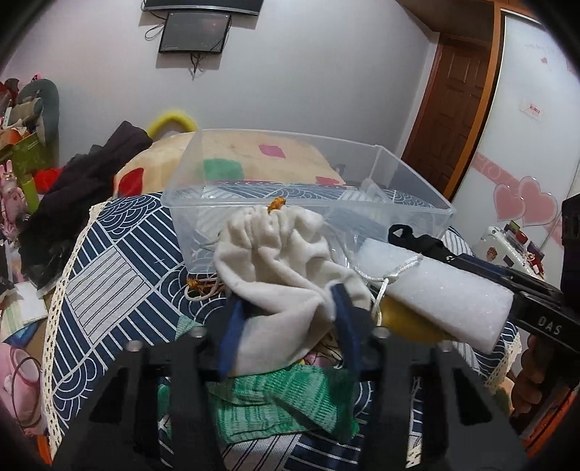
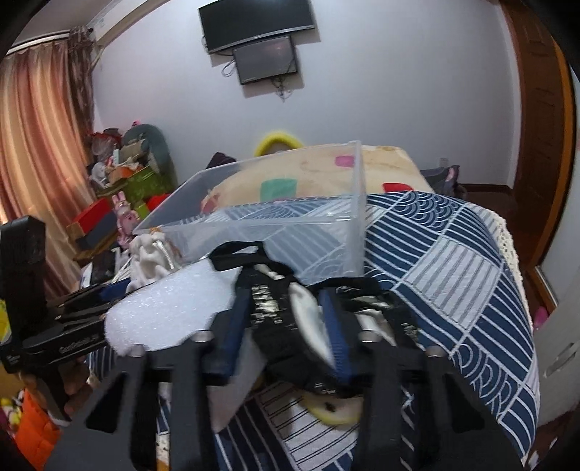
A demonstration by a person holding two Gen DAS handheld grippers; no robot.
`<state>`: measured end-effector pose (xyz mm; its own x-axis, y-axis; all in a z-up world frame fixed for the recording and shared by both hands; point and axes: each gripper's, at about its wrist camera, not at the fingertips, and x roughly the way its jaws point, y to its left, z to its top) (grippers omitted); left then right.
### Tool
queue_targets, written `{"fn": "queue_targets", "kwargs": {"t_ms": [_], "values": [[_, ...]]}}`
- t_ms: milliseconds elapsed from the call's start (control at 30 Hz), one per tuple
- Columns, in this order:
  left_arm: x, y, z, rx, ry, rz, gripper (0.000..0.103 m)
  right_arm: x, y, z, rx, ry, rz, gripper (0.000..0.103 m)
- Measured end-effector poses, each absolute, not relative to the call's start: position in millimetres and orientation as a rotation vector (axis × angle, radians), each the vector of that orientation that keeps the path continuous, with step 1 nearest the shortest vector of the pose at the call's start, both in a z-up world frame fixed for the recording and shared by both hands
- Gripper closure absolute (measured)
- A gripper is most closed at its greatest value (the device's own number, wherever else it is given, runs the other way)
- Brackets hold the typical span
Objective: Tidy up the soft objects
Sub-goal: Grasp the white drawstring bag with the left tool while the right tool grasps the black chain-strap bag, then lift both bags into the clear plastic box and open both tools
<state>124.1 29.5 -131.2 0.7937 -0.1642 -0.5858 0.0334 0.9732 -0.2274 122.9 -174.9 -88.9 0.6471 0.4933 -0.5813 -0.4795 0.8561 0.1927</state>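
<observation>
Left wrist — left gripper [image 1: 290, 308] grips white pouch [image 1: 279, 261].

So the bin [image 1: 308, 192] sits on the bed [image 1: 119, 253], pillow [image 1: 253, 152] right behind it. Pouch [image 1: 286, 261] is in front of the bin, foam block [image 1: 438, 290] just to its right, green cloth [image 1: 290, 402] under the pouch.

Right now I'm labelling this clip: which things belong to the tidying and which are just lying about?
Belong:
left claw shut on white drawstring pouch
right claw shut on black fabric item
clear plastic bin
white foam block
green knit cloth

Lying about:
wall screens
dark clothes pile
patterned bedspread
</observation>
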Motion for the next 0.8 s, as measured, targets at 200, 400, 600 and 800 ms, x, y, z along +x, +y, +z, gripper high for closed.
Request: {"fn": "queue_targets", "kwargs": {"t_ms": [200, 400, 600, 800], "values": [[113, 27, -124, -0.18, 0.617, -0.097, 0.088, 117, -172, -84, -0.001, 0.637, 0.562, 0.088], [96, 26, -108, -0.156, 0.557, -0.082, 0.093, 111, -177, -70, 0.008, 0.572, 0.534, 0.09], [83, 31, -87, -0.159, 0.501, -0.067, 0.094, 104, -185, -54, 0.037, 0.51, 0.511, 0.091], [72, 38, -65, -0.169, 0.434, -0.06, 0.094, 99, -189, -30, 0.031, 0.44, 0.496, 0.091]]}}
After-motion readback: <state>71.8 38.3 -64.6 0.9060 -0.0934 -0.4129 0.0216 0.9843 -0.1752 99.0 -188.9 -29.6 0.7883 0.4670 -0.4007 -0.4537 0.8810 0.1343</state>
